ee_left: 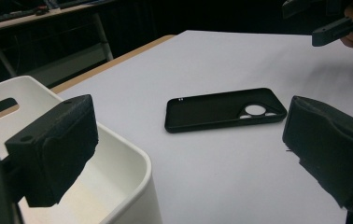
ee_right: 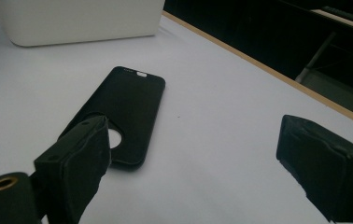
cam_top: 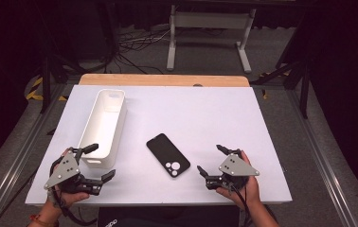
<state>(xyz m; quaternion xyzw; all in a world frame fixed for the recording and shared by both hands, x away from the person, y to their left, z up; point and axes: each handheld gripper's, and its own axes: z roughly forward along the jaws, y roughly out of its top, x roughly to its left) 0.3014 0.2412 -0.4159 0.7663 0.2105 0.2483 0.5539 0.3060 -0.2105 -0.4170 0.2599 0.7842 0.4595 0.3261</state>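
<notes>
Phone case (cam_top: 168, 154) flat mid-table, bare surface around | bin (cam_top: 104, 126) left | both grippers' jaws released, empty

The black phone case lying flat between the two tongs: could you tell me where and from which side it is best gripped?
Probably across its two long edges near the middle, from above. The phone case lies flat on the white table, slanted, camera cutouts toward the person. It is thin, so a level approach finds little to pinch. The right tongs, open and empty, are close by.
</notes>
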